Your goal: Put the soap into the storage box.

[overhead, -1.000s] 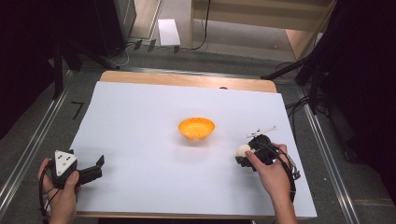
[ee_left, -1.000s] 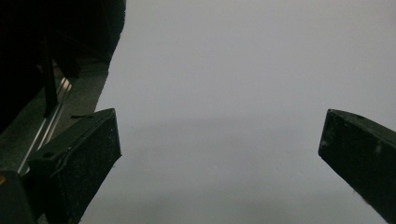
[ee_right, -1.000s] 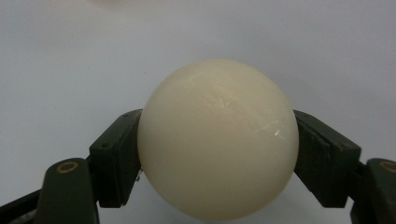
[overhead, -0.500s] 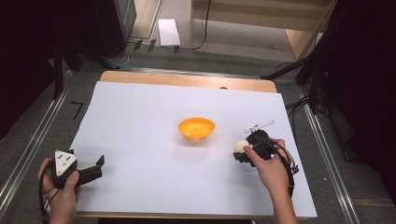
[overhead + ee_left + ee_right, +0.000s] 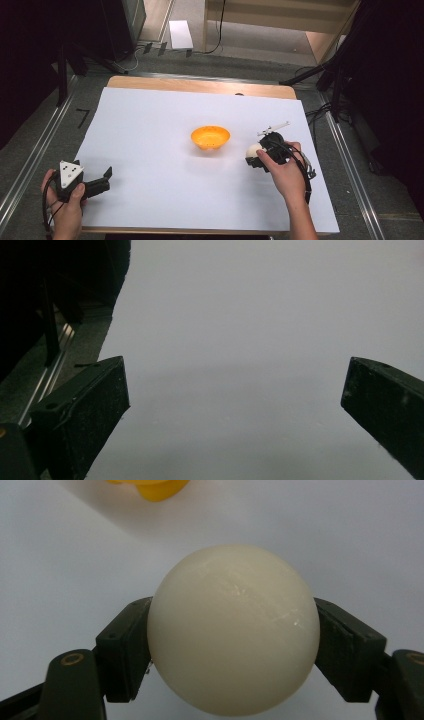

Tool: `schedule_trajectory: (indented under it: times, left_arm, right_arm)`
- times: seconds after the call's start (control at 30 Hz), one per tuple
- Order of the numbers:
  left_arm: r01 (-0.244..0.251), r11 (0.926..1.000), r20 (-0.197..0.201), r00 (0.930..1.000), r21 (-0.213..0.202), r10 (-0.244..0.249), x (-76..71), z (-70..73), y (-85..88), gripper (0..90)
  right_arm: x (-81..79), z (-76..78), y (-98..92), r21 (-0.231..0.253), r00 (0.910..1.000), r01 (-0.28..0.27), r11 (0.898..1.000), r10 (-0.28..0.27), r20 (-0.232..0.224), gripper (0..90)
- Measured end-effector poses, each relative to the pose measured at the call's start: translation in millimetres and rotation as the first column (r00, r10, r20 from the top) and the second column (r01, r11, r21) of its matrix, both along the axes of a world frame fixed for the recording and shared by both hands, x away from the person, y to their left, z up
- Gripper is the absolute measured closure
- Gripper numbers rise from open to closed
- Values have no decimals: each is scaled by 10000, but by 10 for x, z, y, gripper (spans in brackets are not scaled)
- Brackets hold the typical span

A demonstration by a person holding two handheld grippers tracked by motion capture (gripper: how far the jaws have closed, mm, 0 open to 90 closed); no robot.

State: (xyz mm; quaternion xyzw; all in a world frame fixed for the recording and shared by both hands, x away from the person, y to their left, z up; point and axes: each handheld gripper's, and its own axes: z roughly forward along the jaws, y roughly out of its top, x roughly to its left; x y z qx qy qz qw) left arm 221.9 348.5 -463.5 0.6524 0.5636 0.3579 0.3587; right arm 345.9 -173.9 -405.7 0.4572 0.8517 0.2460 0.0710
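Observation:
An orange bowl [image 5: 210, 137] sits near the middle of the white table sheet [image 5: 165, 115]; its rim [image 5: 148, 487] peeks in at the top of the right gripper view. To the bowl's right, my right gripper [image 5: 254, 156] is shut on a cream-white ball [image 5: 253, 150], which fills the space between its jaws [image 5: 233, 629] and hangs just above the sheet. At the table's front left corner my left gripper [image 5: 102, 180] rests open, its two jaws spread wide over bare sheet [image 5: 240, 365] with nothing between them.
The wooden table edge [image 5: 200, 85] runs along the far side. Metal rails [image 5: 35, 160] flank the table on the floor, with cables and dark stands [image 5: 330, 85] at the right rear. A white box [image 5: 180, 34] lies on the floor beyond.
My right gripper has carried the ball a little up and toward the bowl. The left gripper has stayed where it was.

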Motion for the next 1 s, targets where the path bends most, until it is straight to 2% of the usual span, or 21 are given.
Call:
schedule_trajectory:
  times: [0.43,0.53,0.77,1.0]
  left_arm:
    - [-43,10000,-74,10000,73,43,4,1,-2,0]
    - [-45,9999,-82,10000,105,46,6,0,-6,0]
    - [-49,9999,-90,9999,106,50,6,1,-6,0]
    - [-50,9999,-121,9999,97,51,10,0,-7,0]
  right_arm:
    - [106,97,151,104,9995,-297,9995,296,97,249]
    - [119,130,179,259,9993,-378,9990,378,-16,249]
    - [191,173,267,224,9987,-482,9986,478,188,249]
    - [239,216,349,265,9984,-547,9982,543,176,249]
